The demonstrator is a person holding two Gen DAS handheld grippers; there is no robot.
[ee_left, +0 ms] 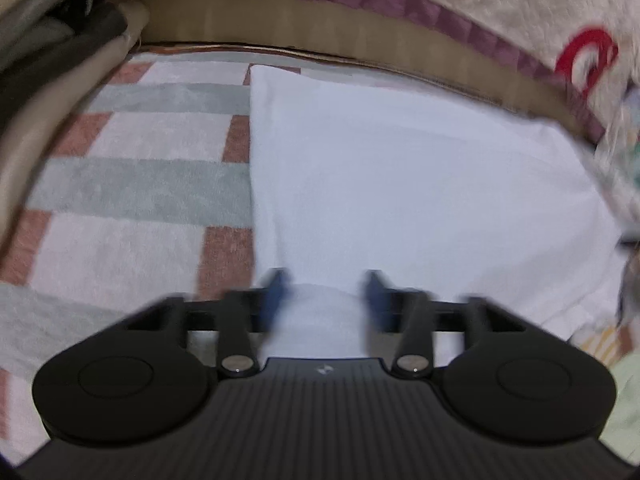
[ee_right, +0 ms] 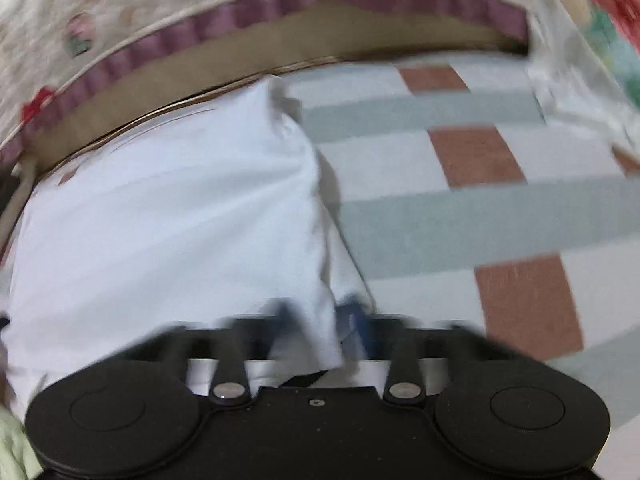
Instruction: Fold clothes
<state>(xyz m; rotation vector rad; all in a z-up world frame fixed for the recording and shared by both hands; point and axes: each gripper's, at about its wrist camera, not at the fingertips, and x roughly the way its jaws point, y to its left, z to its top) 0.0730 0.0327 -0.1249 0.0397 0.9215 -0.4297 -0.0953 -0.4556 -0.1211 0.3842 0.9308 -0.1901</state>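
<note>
Left gripper: blue fingertips stand well apart, w/ white cloth running between them toward the body; pads look clear of the fabric on both sides, so prob. no pinch, though motion blur keeps contact uncertain. Right gripper: fingers closer together, w/ a bunched fold of the same white garment passing between them; the right-hand blue tip sits against the cloth, the other tip is smeared by blur, so a firm clamp is likely but can't be confirmed. Outward from the tips: the garment lies as a flat white panel on a checked blanket (pale, grey-green, rust squares). In left wrist view its long straight edge runs away from the gripper; in right wrist view the near corner is drawn up into ridged wrinkles, the far end reaching a tan band at the back. Judged reason for the layout: panel is already narrowed to a rectangle, each gripper stationed at one near corner so that the near edge can be lifted and carried toward the far edge, i.e. a fold in half; open left jaws suggest an approach for a grasp. Behind the band, a quilted floral cover w/ purple trim. Dark and beige clothing is heaped at upper left in left wrist view; a pale green item shows at lower right.
</note>
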